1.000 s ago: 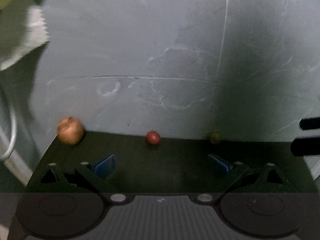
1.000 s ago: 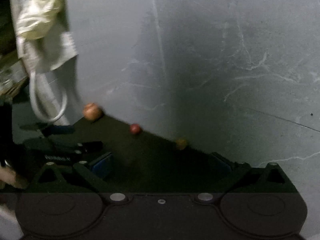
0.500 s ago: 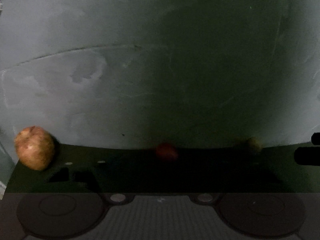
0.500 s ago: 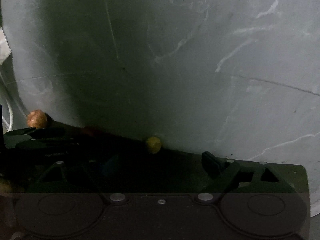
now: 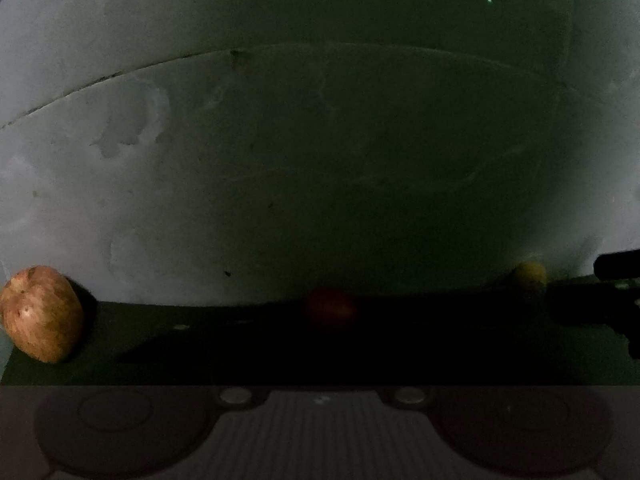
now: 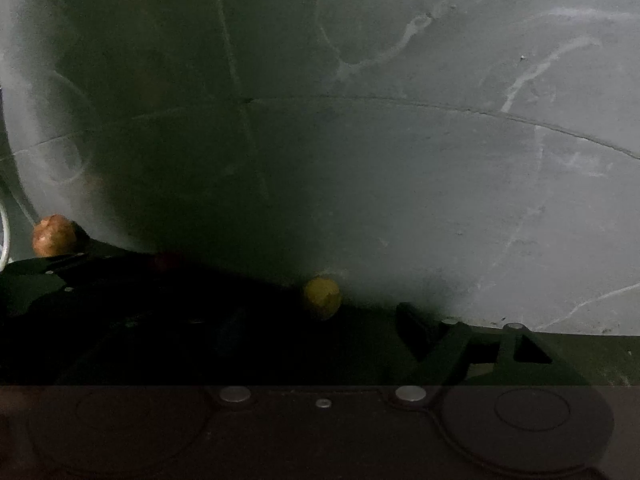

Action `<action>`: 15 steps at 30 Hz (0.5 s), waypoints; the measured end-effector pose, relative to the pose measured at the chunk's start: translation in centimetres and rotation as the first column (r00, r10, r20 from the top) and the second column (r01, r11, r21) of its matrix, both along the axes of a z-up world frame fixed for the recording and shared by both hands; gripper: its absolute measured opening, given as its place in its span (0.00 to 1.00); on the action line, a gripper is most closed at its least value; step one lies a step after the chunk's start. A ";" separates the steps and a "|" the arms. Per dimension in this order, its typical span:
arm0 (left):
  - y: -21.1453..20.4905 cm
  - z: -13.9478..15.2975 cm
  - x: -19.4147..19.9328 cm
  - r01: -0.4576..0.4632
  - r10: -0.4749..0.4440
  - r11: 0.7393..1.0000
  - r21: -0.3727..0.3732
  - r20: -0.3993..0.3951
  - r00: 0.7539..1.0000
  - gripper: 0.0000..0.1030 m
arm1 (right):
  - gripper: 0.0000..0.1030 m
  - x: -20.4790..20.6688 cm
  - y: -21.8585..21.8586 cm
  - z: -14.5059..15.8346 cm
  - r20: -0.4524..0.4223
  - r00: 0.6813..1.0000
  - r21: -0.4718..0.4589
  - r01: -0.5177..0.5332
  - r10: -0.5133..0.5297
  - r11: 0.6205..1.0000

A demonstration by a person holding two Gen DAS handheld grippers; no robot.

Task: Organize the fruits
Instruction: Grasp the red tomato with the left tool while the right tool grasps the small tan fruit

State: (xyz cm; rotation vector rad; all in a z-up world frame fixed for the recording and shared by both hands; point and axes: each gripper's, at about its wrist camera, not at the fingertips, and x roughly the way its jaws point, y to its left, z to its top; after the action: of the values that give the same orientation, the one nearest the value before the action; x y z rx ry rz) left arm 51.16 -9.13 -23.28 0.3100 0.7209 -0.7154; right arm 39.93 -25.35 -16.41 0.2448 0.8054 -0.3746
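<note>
The right gripper (image 6: 320,332) sits low over a dark mat (image 6: 580,354). Its right finger (image 6: 416,328) shows clearly, well out to the side; the left one is lost in shadow, so the jaws read as spread with nothing between them. Just ahead of the gap, a small yellow-green fruit (image 6: 322,297) rests at the mat's far edge, close against the grey wall (image 6: 440,160). It is roundish, with no long axis or stem direction I can make out. Nothing stands between this gripper and that fruit.

Further left along the same edge, a dark red fruit (image 6: 166,261) is barely visible in shadow, and beyond it a larger brownish apple (image 6: 54,235) sits at the mat's corner. The left gripper's (image 6: 44,270) dark body crosses in front of those two from this view.

In the left wrist view, the left gripper's own fingers are too dark to see, so I cannot tell whether it is spread or closed. The red fruit (image 5: 331,307) lies straight ahead of it, the apple (image 5: 42,314) far left, slightly taller than wide and tilted, and the yellow-green fruit (image 5: 529,274) far right, just beside the right gripper's (image 5: 616,276) dark tip. All three fruits are spaced well apart in a row along the wall (image 5: 280,160).
</note>
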 end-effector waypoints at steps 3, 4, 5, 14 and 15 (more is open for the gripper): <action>0.0 -0.1 0.0 0.012 -0.012 1.000 0.001 0.007 1.000 0.33 | 0.76 0.3 -0.2 -0.4 -0.006 1.000 -0.003 0.005 -0.005 1.000; 0.0 -0.2 -0.1 0.012 -0.012 1.000 -0.005 0.009 1.000 0.33 | 0.74 0.3 -0.2 -0.5 -0.007 1.000 -0.001 0.008 -0.008 1.000; 0.0 -0.3 0.2 0.012 -0.012 1.000 -0.012 0.006 1.000 0.32 | 0.72 0.5 -0.3 -0.7 -0.007 1.000 0.002 0.010 -0.010 1.000; 0.8 0.1 0.9 0.012 -0.012 1.000 -0.025 0.009 1.000 0.32 | 0.50 1.4 -0.5 -2.0 -0.012 0.999 0.011 0.050 -0.050 0.999; 0.9 0.2 0.7 0.010 -0.010 1.000 -0.026 0.008 1.000 0.32 | 0.48 1.4 -0.5 -2.1 -0.013 0.999 0.015 0.051 -0.051 0.999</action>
State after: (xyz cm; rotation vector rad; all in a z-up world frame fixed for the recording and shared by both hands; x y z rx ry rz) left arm 51.90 -8.19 -23.06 0.2926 0.7021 -0.7318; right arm 41.38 -25.86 -18.55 0.2774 0.8161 -0.4183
